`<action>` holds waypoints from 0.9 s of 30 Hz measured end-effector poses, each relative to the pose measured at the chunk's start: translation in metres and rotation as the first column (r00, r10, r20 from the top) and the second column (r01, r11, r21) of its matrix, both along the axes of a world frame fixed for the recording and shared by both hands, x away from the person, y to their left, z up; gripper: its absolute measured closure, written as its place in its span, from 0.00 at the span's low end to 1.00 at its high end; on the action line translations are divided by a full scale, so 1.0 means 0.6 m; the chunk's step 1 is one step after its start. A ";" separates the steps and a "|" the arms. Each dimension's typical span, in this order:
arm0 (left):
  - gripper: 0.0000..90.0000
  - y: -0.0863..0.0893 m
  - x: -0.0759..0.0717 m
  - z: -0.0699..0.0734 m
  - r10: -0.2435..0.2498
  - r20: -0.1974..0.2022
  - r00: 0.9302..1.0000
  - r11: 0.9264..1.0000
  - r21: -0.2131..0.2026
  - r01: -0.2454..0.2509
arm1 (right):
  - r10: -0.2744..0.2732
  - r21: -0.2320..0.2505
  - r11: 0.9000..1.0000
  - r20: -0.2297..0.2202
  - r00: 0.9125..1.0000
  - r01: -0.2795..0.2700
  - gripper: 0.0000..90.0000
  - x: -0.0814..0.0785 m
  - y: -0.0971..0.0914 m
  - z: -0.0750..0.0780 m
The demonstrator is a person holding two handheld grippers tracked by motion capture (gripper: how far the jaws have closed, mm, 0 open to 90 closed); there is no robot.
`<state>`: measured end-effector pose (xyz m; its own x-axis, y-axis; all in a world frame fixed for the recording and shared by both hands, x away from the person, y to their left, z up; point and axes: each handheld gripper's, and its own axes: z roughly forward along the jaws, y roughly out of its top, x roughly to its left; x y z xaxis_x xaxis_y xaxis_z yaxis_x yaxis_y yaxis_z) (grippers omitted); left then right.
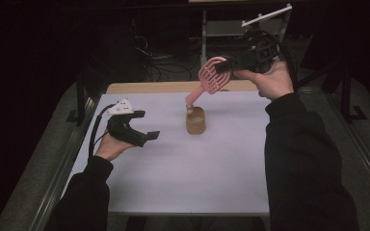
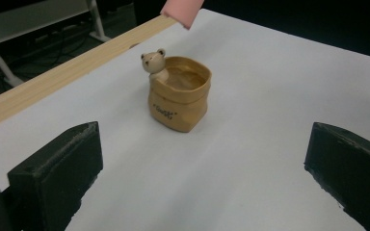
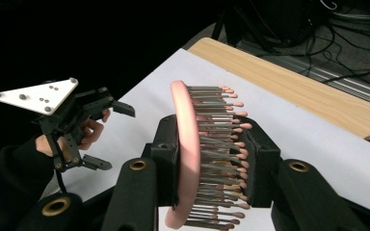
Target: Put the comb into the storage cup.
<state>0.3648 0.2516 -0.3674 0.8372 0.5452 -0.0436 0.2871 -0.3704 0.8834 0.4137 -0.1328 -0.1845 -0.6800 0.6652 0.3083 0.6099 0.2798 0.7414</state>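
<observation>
Am pinching pink hairbrush point(image 1: 212, 75) by head in right gripper point(image 1: 230, 63), handle down; am centring over bear pot point(image 1: 195, 120); left gripper point(image 1: 147, 125) spread, empty.

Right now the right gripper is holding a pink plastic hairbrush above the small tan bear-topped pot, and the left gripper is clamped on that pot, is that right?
Not quite. The left gripper stands open and apart from the small tan bear-topped pot, as the left gripper view shows. The right gripper does hold the pink plastic hairbrush above it.
</observation>
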 end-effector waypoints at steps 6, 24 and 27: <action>0.00 0.021 0.001 -0.013 0.020 -0.011 1.000 1.000 -0.017 -0.020 | -0.025 0.004 1.000 -0.007 1.000 0.025 0.70 0.006 -0.010 -0.002; 0.00 0.068 -0.012 -0.038 0.064 0.007 0.998 0.997 -0.042 -0.063 | -0.069 0.005 0.998 -0.017 0.997 0.069 0.70 0.012 -0.037 -0.002; 0.00 0.075 -0.015 -0.042 0.071 0.009 0.997 0.996 -0.048 -0.070 | -0.073 0.003 0.997 -0.018 0.997 0.073 0.70 0.014 -0.039 -0.006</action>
